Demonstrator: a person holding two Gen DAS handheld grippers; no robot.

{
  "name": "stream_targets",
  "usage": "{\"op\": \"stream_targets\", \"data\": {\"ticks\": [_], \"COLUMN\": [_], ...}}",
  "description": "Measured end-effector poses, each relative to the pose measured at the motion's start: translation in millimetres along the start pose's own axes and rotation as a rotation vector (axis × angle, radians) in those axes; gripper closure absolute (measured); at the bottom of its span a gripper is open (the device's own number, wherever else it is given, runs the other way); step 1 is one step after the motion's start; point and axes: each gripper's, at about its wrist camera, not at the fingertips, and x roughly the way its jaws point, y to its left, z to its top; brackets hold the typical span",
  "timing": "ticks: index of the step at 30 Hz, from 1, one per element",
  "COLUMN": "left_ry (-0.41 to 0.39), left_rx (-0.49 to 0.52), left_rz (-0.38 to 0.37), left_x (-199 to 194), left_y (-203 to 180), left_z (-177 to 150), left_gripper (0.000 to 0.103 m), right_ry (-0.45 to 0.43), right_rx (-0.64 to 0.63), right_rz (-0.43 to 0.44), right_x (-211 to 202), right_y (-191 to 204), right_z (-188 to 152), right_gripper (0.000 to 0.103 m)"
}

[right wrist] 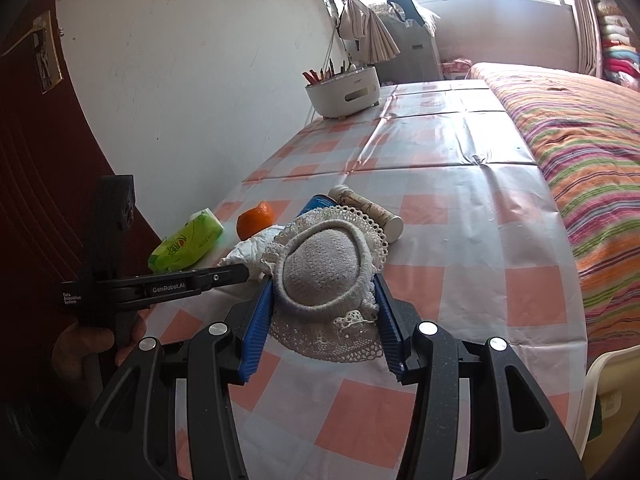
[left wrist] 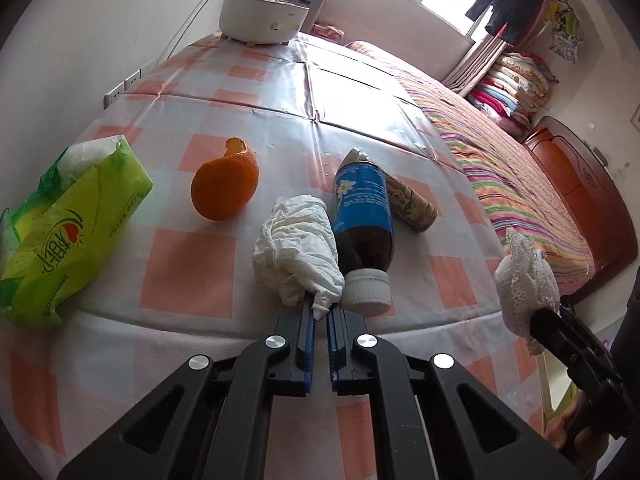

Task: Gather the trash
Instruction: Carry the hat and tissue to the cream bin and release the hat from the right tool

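Trash lies near the front edge of a table (left wrist: 192, 264) with a pink-checked cloth. The left gripper (left wrist: 320, 312) is pinching 1 crumpled tissue (left wrist: 296, 240) by its tail; the tissue rests beside 1 dark bottle (left wrist: 366, 220). The right gripper (right wrist: 325, 300), jaws part-spread, clamps 1 lacy white sock (right wrist: 320, 276). Not yet collected: 1 orange peel (left wrist: 224, 184), the bottle and 1 tube-shaped container (left wrist: 412, 204). 1 green tissue pack (left wrist: 72, 224) sits at the left. No bin is visible, so collecting seems barely begun.

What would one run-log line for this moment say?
left gripper: shut on crumpled tissue | right gripper: shut on lace-trimmed sock | bottle, orange peel: on table
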Motion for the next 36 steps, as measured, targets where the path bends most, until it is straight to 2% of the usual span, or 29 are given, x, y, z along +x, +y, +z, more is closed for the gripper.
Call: {"op": "stream_targets", "data": {"ticks": [16,22,36], "left_ry": [-0.096,-0.122,-0.116], "left_rx": [0.003,0.029,0.106], "left_rz": [-0.046,-0.075,-0.149], "left_x": [-29.9,-39.0,-36.0], "left_y": [-8.7,-26.6,-83.9], "left_z": [0.0,-0.5,-4.9], "left_gripper": [0.098,0.098,0.098], "right_ry": [-0.038,-0.05,-0.102], "right_rx": [0.0,0.005,0.038], "right_rz": [-0.011,-0.024,-0.09], "right_x": [-12.9,-20.7,-60.3], "right_y": [-3.3,-8.9,-41.1], "right_z": [0.0,-1.1,-6.6], "right_gripper": [0.056,0.056,0.056]}}
